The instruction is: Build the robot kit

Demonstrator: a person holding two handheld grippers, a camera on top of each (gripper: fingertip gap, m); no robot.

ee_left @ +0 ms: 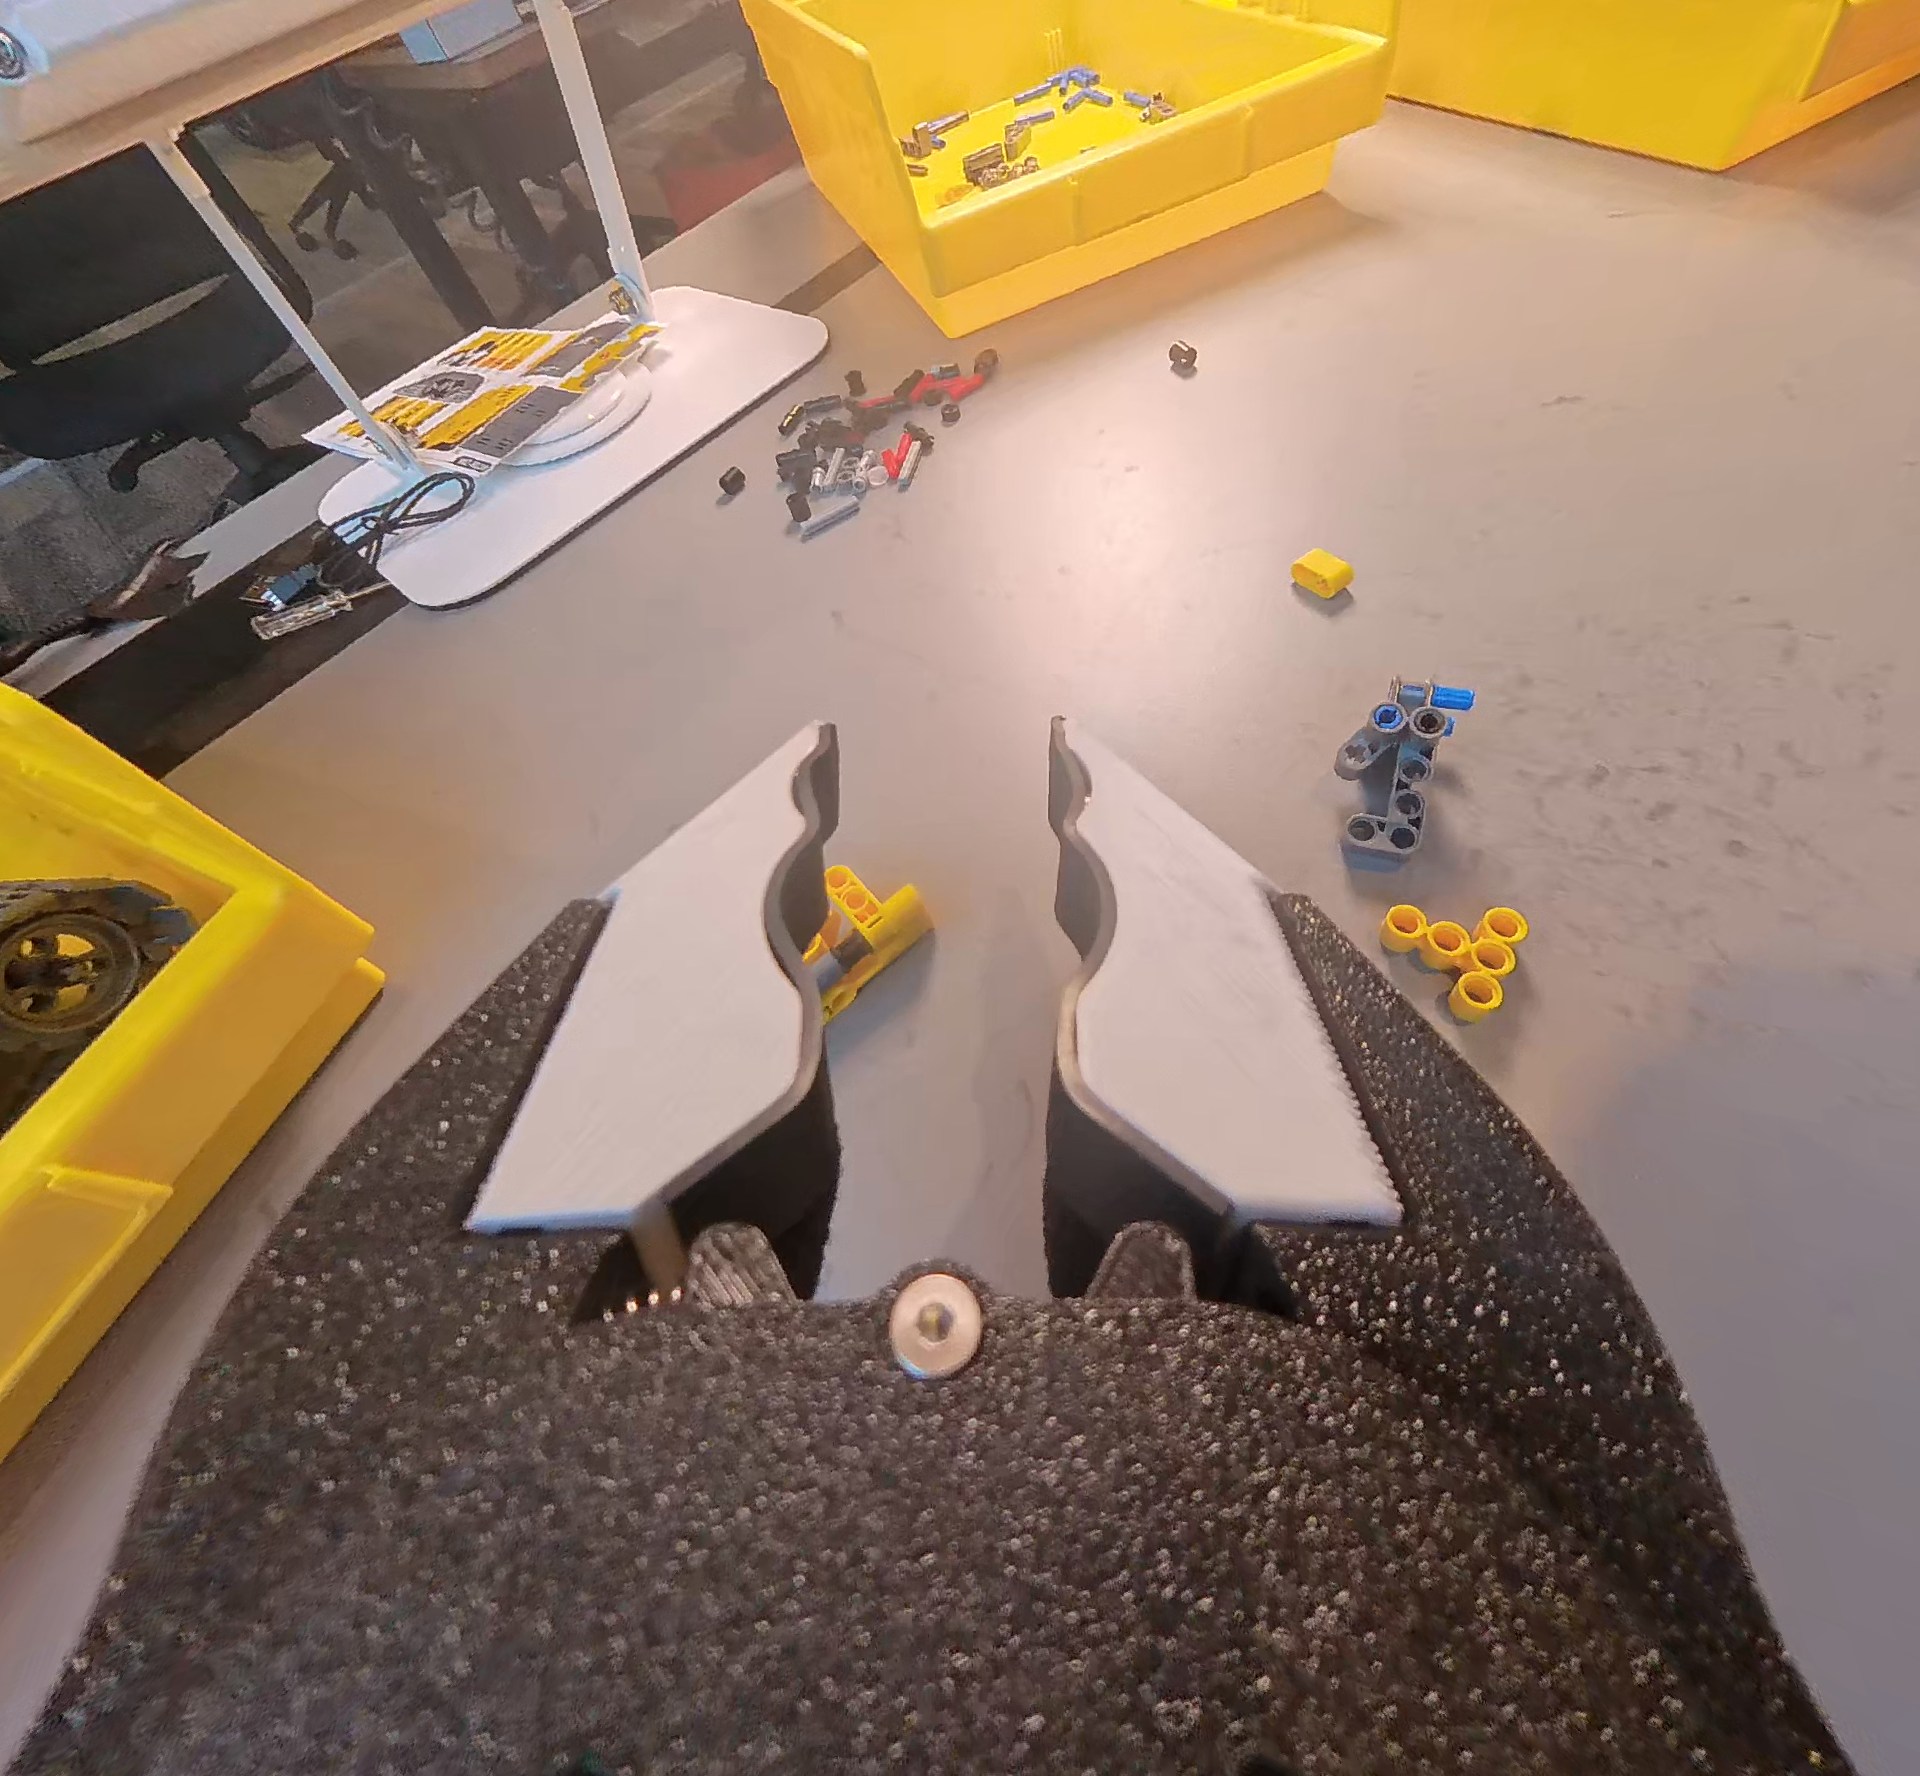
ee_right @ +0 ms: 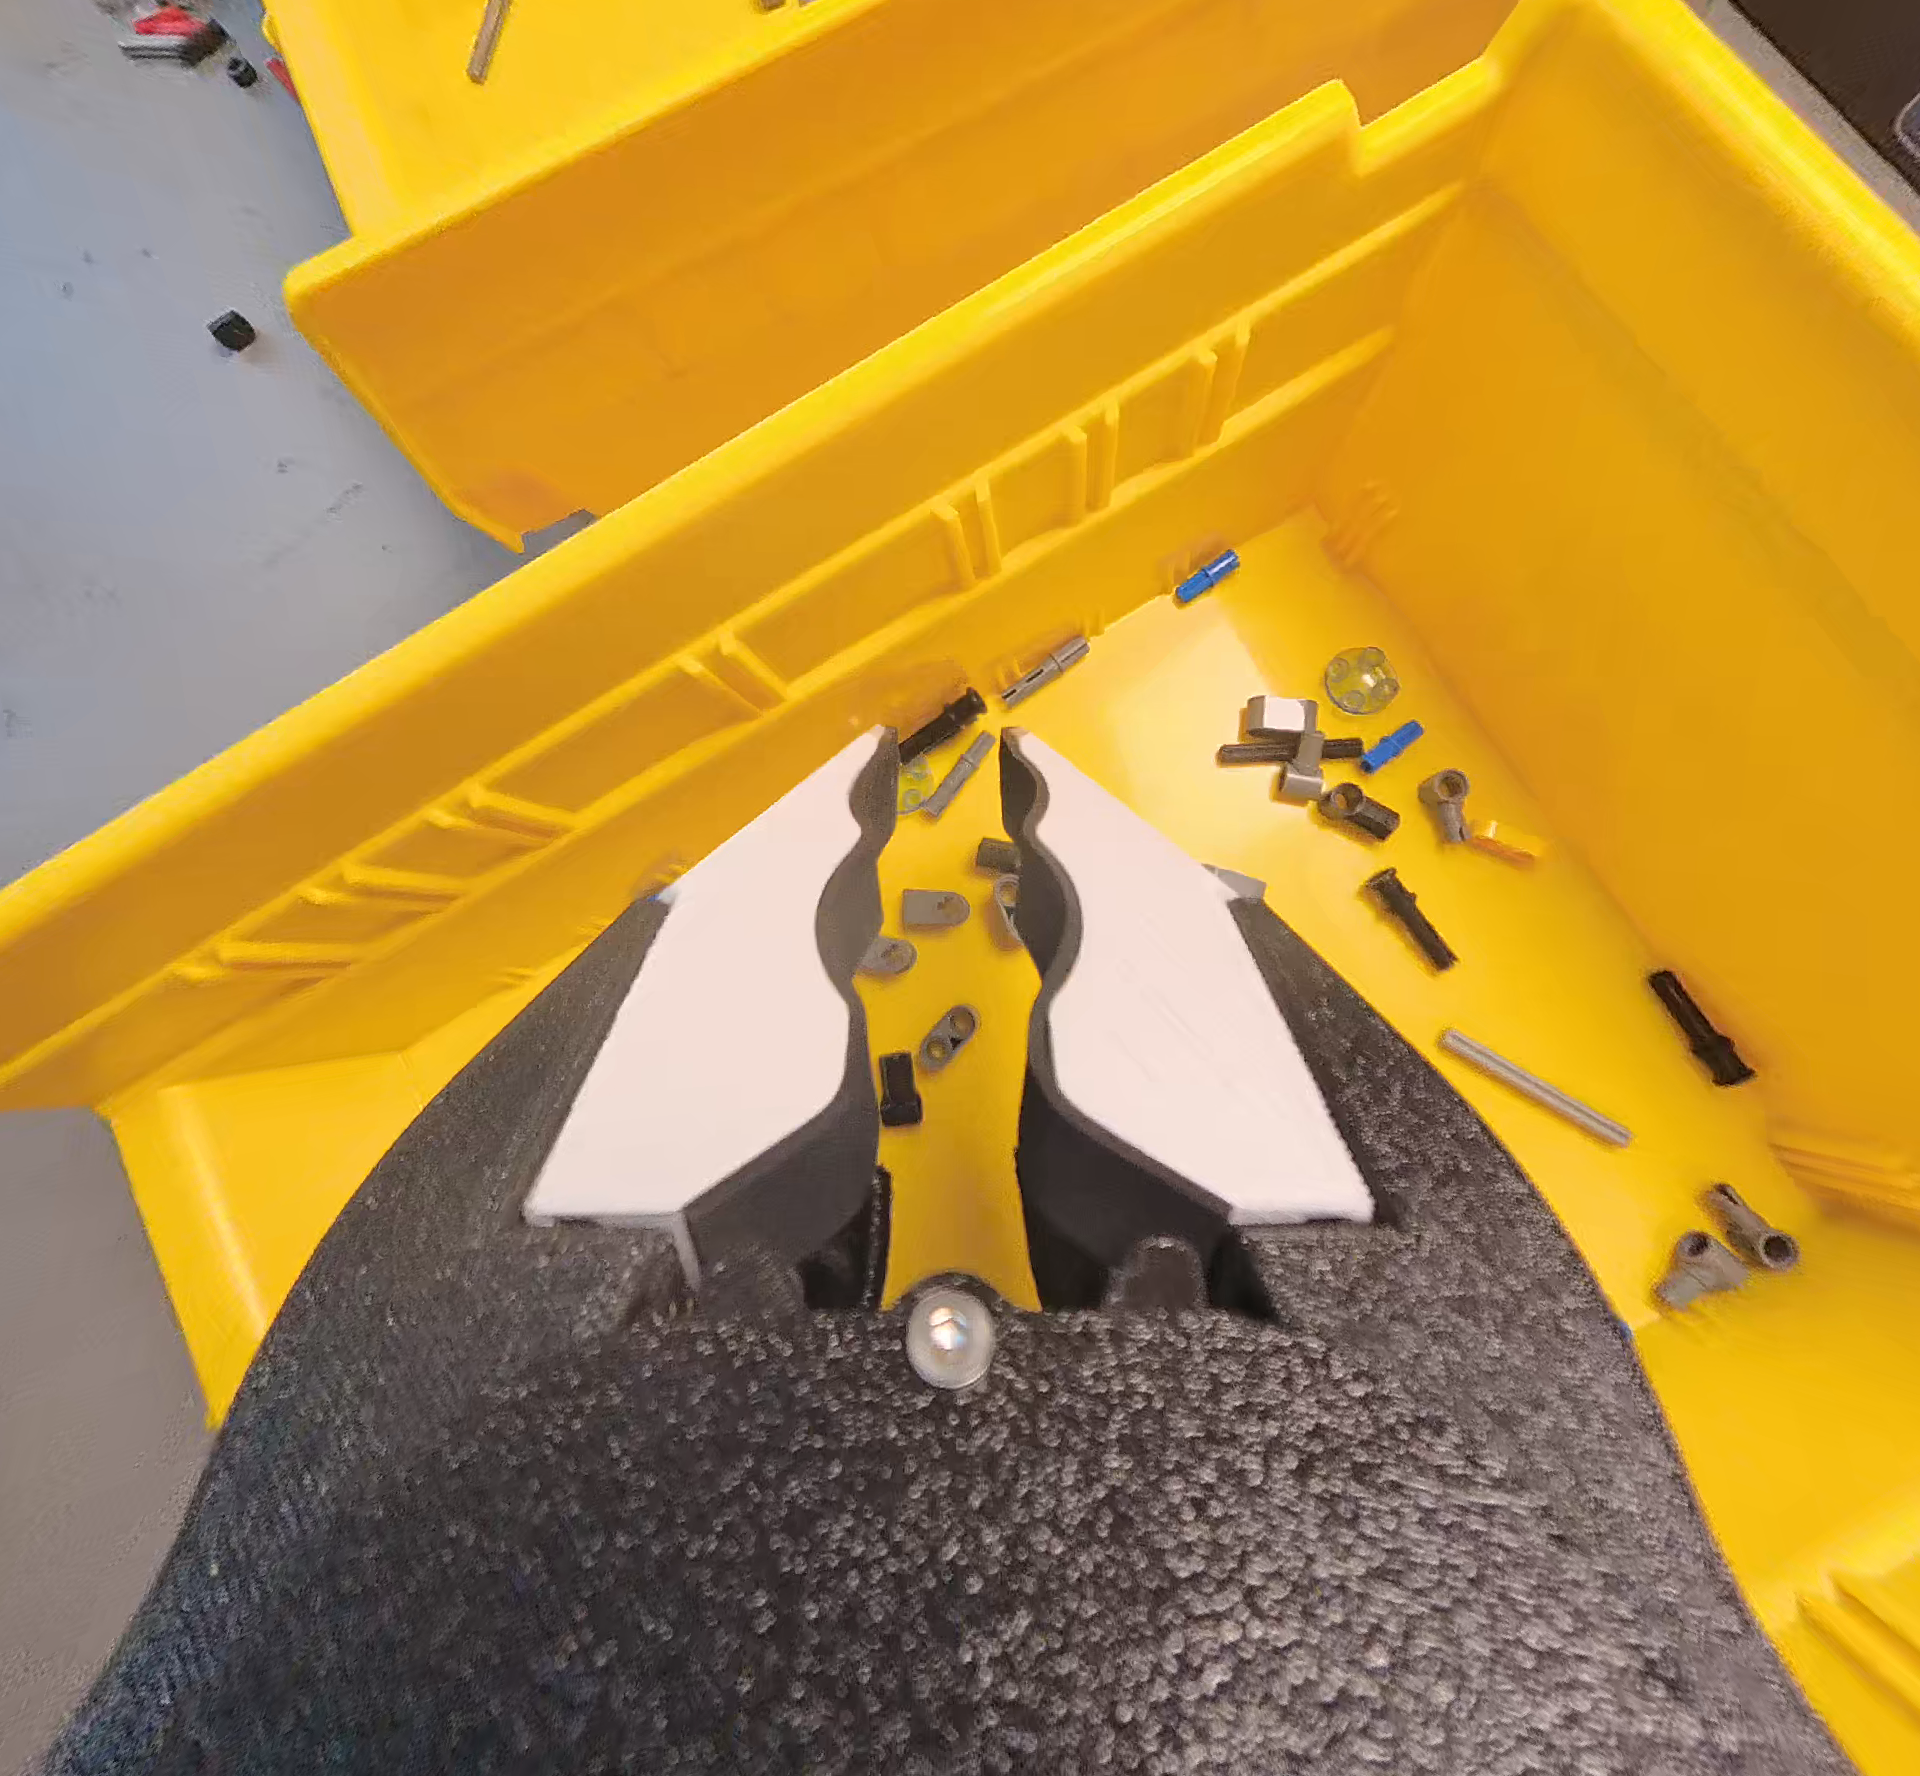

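My left gripper [ee_left: 943, 739] is open and empty above the grey table [ee_left: 1558, 583]. A small yellow building-toy assembly [ee_left: 873, 926] lies on the table under its left finger, partly hidden. A grey and blue assembly [ee_left: 1387, 776] and a yellow cluster of rings [ee_left: 1460, 952] lie to the right. My right gripper [ee_right: 943, 739] hovers inside a yellow bin [ee_right: 1558, 438], jaws a little apart, holding nothing. Small grey and black pins and connectors [ee_right: 935, 911] lie on the bin floor between and beyond its fingers, with a black pin [ee_right: 940, 720] at the tips.
A second yellow bin [ee_left: 1039, 199] with small parts stands at the back. Loose black, red and grey parts [ee_left: 862, 438] lie near a white stand base [ee_left: 582, 500] with a sheet on it. Another yellow bin [ee_left: 135, 1020] with a wheel sits at left. A lone yellow piece [ee_left: 1322, 573] lies mid-table. My hands' fingertips stand some 50 cm from each other. The lone yellow piece [ee_left: 1322, 573] is closer to my left gripper, around 12 cm from its tips; the right tips are 35 cm off.
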